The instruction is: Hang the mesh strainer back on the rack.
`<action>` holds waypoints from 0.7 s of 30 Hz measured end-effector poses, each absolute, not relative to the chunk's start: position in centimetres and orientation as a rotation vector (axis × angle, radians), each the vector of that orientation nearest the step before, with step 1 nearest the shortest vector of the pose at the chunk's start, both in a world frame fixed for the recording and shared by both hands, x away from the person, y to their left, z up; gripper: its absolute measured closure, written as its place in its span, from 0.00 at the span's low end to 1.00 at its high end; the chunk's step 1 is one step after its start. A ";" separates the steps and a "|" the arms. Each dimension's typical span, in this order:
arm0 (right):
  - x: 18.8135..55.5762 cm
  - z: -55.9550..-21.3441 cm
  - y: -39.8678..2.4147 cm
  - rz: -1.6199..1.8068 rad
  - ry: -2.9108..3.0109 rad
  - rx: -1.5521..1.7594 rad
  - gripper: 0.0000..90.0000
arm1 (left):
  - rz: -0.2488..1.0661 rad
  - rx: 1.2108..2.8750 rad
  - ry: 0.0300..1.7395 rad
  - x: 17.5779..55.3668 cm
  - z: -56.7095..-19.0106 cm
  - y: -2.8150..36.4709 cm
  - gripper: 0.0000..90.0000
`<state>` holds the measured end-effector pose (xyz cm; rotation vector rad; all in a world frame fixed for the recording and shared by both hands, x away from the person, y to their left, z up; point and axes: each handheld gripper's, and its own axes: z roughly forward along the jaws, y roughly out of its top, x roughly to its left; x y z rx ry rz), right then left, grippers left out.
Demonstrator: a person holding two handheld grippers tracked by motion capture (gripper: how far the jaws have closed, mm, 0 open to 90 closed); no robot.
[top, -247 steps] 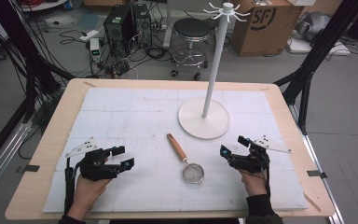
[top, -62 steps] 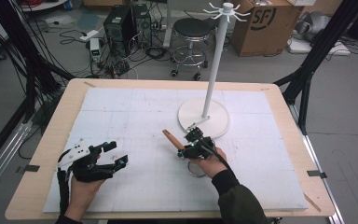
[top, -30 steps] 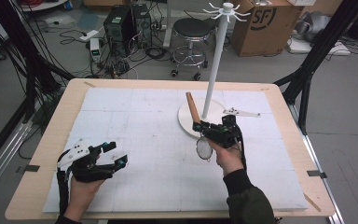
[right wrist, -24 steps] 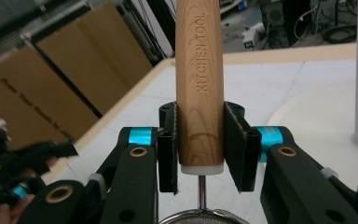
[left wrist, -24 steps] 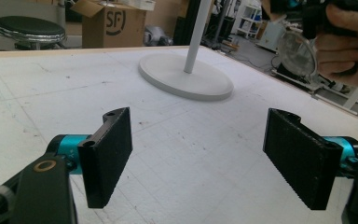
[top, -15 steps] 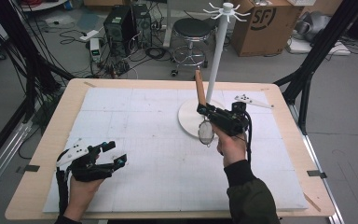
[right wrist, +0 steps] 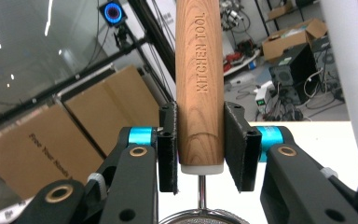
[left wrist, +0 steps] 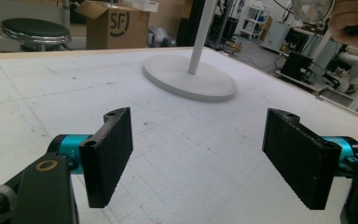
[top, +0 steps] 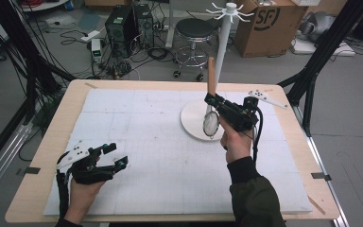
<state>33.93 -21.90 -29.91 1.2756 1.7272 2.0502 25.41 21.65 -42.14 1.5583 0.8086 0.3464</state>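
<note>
We see the right tongs [top: 211,100] clamped on the wooden handle [right wrist: 199,79] of a small mesh strainer [top: 211,124], gripping low on the handle, just above the metal neck, so the handle stands upright and the mesh bowl hangs below. That low grip leaves the top end of the handle free, which we judge matters if the strainer is meant to go on the white hook stand [top: 221,47]: its hooks [top: 228,10] sit at the top of the pole, well above the handle tip. The strainer is in the air, off the tabletop [top: 146,142], above the near edge of the stand's round base [top: 191,120] and just beside the pole. Holding it vertical keeps the handle parallel to the pole, so we think it can rise without knocking it. We cannot tell whether the handle top has a loop or hole for hanging. The left tongs [top: 116,156] rest low at the near left of the tabletop, jaws wide apart with nothing between them, well apart from the stand; we read that hand as parked, since this looks like a 1-hand job.
</note>
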 end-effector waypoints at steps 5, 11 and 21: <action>33.8 -29.2 -22.3 2.083 1.658 1.256 0.76 | 0.349 1.558 0.806 25.3 -42.1 21.7 0.28; 33.7 -28.3 -22.3 2.107 1.610 1.224 0.76 | 0.348 1.556 0.805 25.3 -42.1 21.6 0.28; 34.2 -27.8 -23.0 2.167 1.544 1.248 0.76 | 0.350 1.558 0.804 25.3 -42.1 21.6 0.28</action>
